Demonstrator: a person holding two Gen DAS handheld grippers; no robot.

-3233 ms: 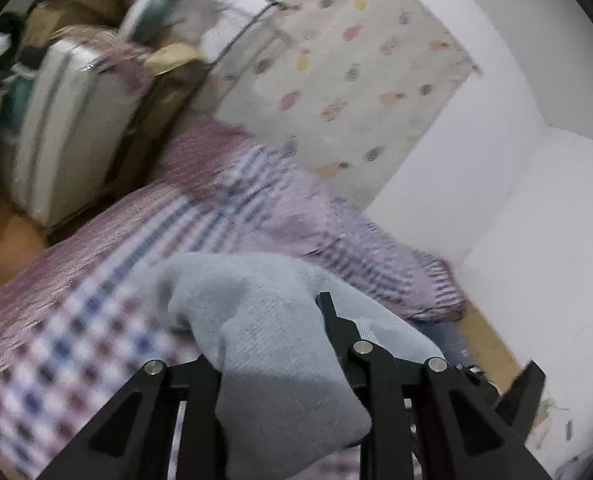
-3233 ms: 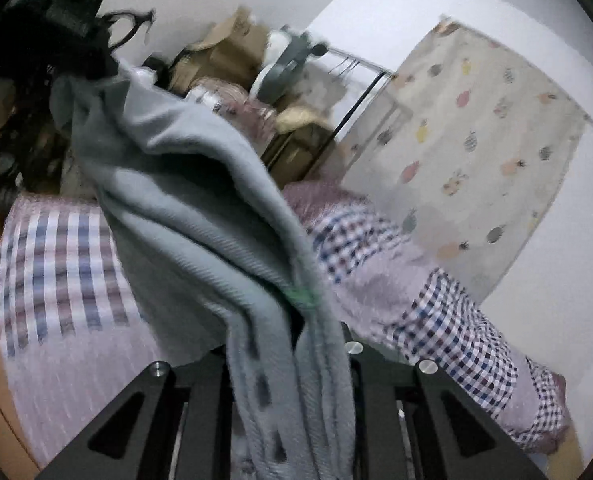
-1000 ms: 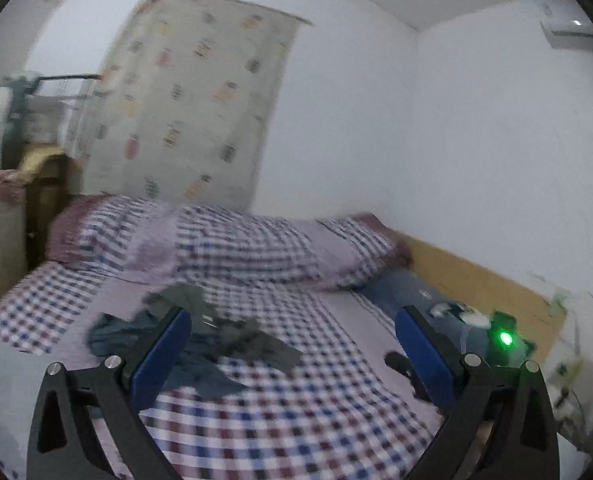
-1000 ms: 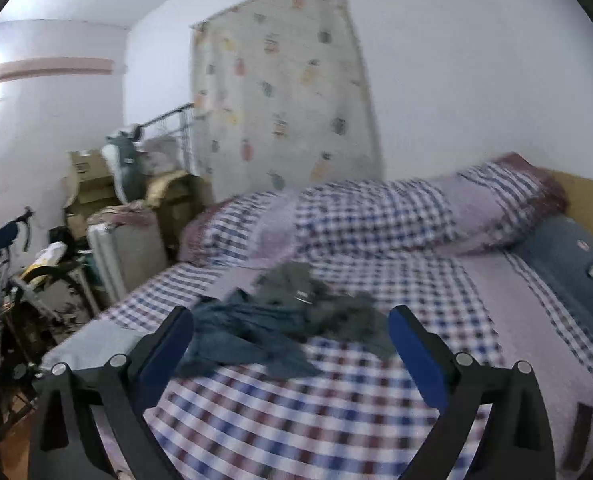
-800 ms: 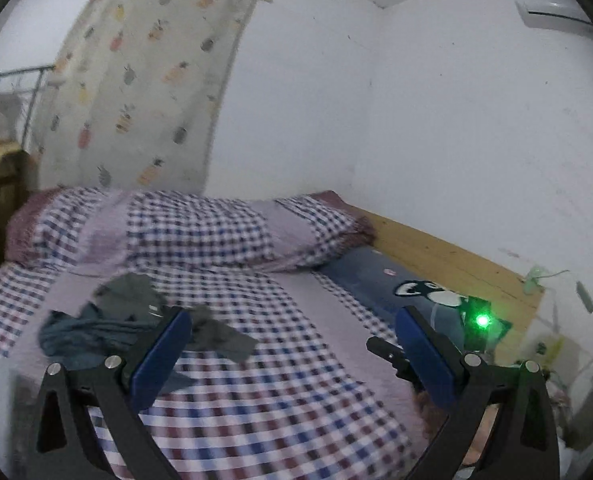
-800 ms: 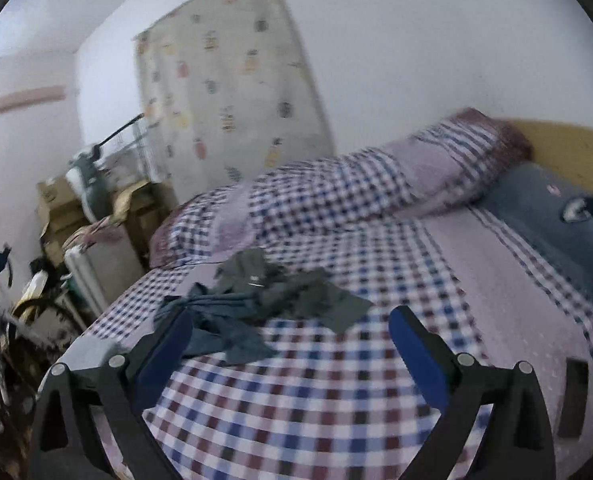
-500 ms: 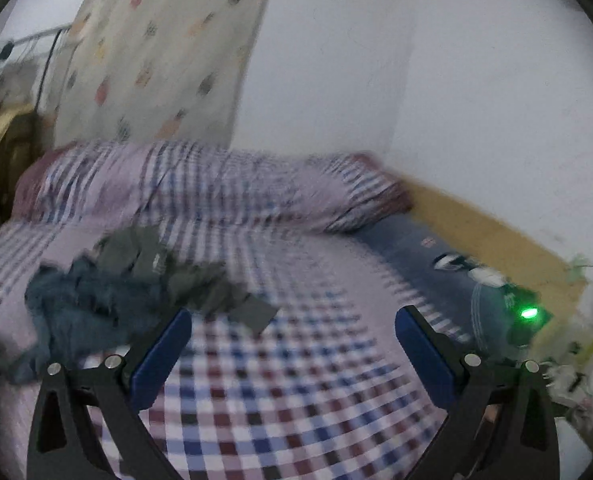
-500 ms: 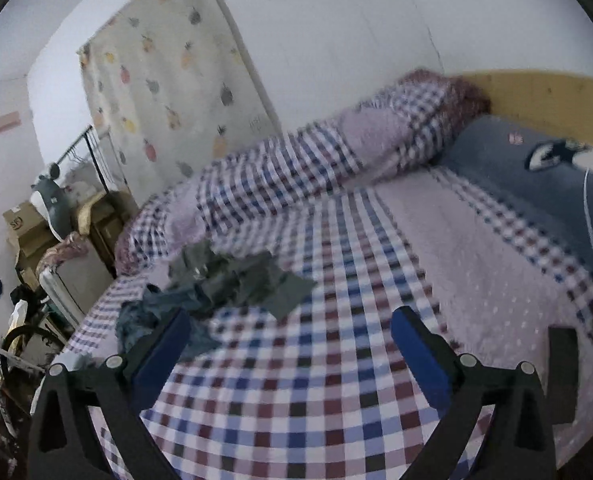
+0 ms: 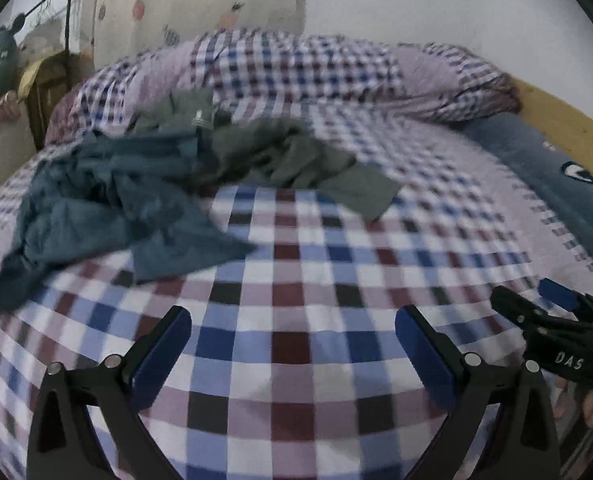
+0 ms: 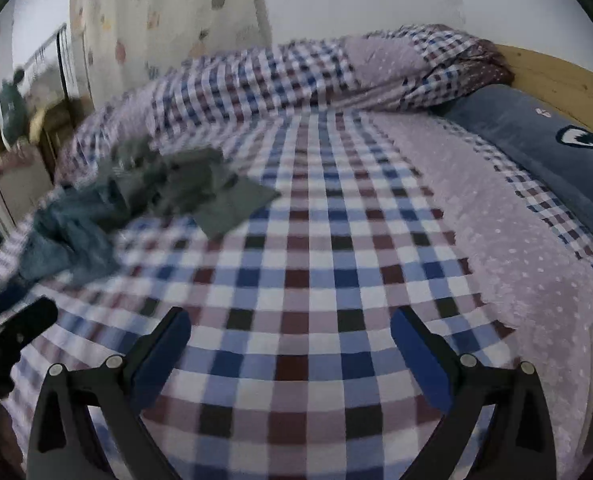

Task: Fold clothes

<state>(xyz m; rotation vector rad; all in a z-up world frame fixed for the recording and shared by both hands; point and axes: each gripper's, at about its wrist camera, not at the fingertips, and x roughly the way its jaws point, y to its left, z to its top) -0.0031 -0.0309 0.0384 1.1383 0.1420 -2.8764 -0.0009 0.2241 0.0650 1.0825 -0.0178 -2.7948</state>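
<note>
A crumpled blue garment (image 9: 108, 208) (image 10: 64, 236) lies on the checked bedsheet (image 9: 296, 292) (image 10: 316, 280), with a dark grey-green garment (image 9: 280, 160) (image 10: 200, 188) heaped beside and partly over it. My left gripper (image 9: 292, 344) hovers open above the bare sheet, short of both garments, with nothing between its fingers. My right gripper (image 10: 290, 340) is also open and empty over the sheet, the clothes lying ahead to its left. In the left wrist view the right gripper (image 9: 552, 316) shows at the far right edge.
A rolled checked quilt (image 9: 316, 68) (image 10: 296, 76) lies along the far side of the bed. A blue pillow (image 9: 556, 168) (image 10: 536, 136) rests against the wooden headboard (image 10: 556, 76) at right. A curtain (image 10: 156, 12) hangs behind, and boxes and a rack (image 9: 24, 52) stand at left.
Both grippers, earlier shut on a grey garment, now stand open and empty. They have dropped lower and closer to the bed, so the garment heap looks nearer and larger.
</note>
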